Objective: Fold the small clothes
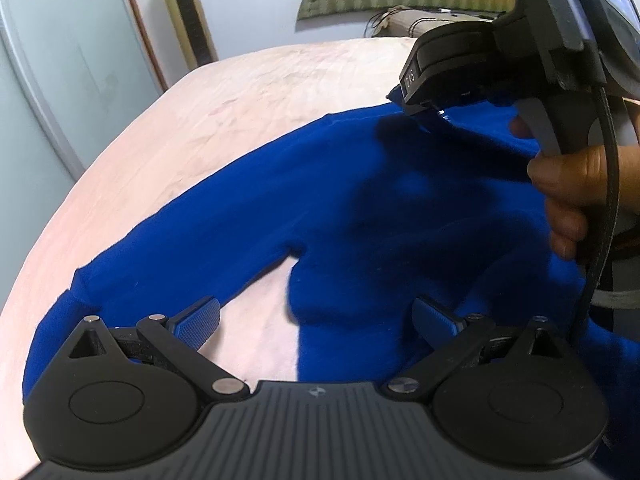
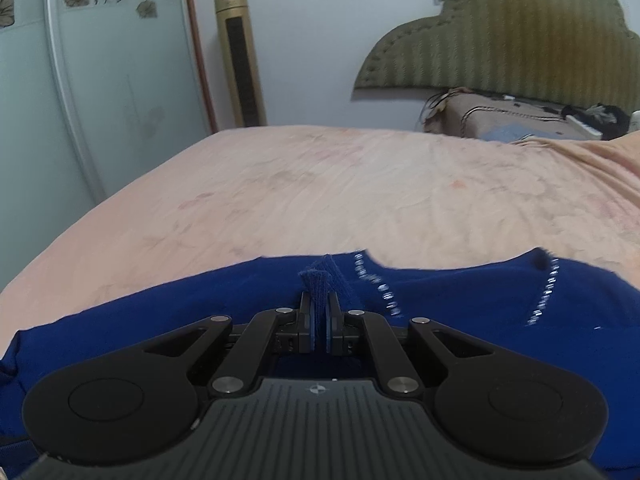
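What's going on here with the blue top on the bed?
A person is folding a blue top spread on a pink bedsheet, with a handheld gripper in each hand. The right gripper is shut on a pinch of the fabric near the sparkly neckline trim. The left gripper is open, its blue pads apart over the gap between sleeve and body, gripping nothing. No fold is visible yet.

right gripper [image 2: 319, 322]: jaws closed, pinching a raised fold of blue garment [image 2: 460, 320] | sparkly trim [image 2: 376, 280] runs just right of the pinch, second line further right | garment lies on pink bedsheet [image 2: 320, 192] | background: gold tower fan [image 2: 240, 56], padded headboard [image 2: 520, 32]
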Demonstrator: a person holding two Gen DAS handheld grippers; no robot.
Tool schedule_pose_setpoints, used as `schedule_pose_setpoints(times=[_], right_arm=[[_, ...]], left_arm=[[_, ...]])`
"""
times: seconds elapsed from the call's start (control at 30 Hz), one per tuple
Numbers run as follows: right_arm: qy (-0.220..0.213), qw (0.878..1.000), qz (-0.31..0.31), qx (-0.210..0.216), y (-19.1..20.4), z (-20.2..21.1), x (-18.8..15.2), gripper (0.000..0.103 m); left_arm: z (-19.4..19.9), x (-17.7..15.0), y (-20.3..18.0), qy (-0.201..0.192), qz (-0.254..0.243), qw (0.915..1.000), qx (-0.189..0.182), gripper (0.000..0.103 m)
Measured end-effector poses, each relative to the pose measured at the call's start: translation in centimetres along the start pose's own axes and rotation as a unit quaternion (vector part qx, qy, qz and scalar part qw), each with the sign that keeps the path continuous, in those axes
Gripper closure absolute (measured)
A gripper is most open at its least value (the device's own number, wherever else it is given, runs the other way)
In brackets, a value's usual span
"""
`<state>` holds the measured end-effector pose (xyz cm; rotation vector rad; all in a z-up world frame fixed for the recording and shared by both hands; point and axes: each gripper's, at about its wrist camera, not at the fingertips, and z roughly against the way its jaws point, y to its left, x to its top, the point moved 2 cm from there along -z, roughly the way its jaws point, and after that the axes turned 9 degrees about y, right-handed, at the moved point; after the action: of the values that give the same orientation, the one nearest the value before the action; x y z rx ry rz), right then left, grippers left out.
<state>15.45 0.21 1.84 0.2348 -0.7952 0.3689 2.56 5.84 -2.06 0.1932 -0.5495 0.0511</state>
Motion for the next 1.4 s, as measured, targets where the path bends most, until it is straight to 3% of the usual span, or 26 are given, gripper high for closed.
schedule_pose_setpoints(times=[0.37,0.53,0.67,0.73,0.77,0.83,0.9,1.0,1.1,1.23,1.3,1.4], right_arm=[[0.035,0.999,0.004,0.04,1.0,-1.9,-0.2,0.091],[0.075,0.994,-0.023,0.074,0.7,-3.0,-1.0,0.069],[0.067,0.992,-0.031,0.098,0.6,-1.2,-1.3,0.067],[0.088,0.99,-0.034,0.105,0.5,-1.5,-1.5,0.061],[0.109,0.988,-0.03,0.103,0.6,-2.1,-1.7,0.06],[0.102,0.99,-0.021,0.09,1.0,-1.9,-1.9,0.062],[0.092,0.992,-0.014,0.088,1.6,-0.8,-1.9,0.061],[0.075,0.989,0.012,0.127,3.4,1.3,-1.8,0.061],[0.101,0.975,0.04,0.192,5.9,2.2,-2.7,0.061],[0.161,0.946,0.061,0.273,8.8,1.9,-5.1,0.061],[0.181,0.936,0.078,0.292,10.2,1.7,-6.3,0.061],[0.2,0.928,0.11,0.296,11.8,1.5,-7.7,0.061]], left_arm=[[0.0,-0.6,0.8,0.014,0.011,0.9998,0.011,0.0],[0.2,-0.9,1.3,0.019,0.018,0.9996,0.012,0.0],[0.4,-1.2,1.7,0.016,0.024,0.9995,0.015,0.0],[0.5,-1.2,1.7,0.013,0.024,0.9995,0.018,0.0],[0.7,-1.3,1.7,0.01,0.024,0.9995,0.018,0.0],[1.6,-1.4,2.1,-0.005,0.019,0.9996,0.02,0.0],[2.7,-1.9,3.1,-0.029,0.016,0.9989,0.033,0.0],[3.5,-2.6,6.1,-0.04,0.033,0.9955,0.08,0.0],[3.6,-3.0,10.9,-0.027,0.085,0.9885,0.122,0.0],[3.7,-3.9,17.0,-0.009,0.166,0.9717,0.168,0.0],[3.8,-4.2,19.0,-0.004,0.193,0.9641,0.182,0.0],[4.1,-4.5,20.1,-0.008,0.21,0.9598,0.186,0.0]])
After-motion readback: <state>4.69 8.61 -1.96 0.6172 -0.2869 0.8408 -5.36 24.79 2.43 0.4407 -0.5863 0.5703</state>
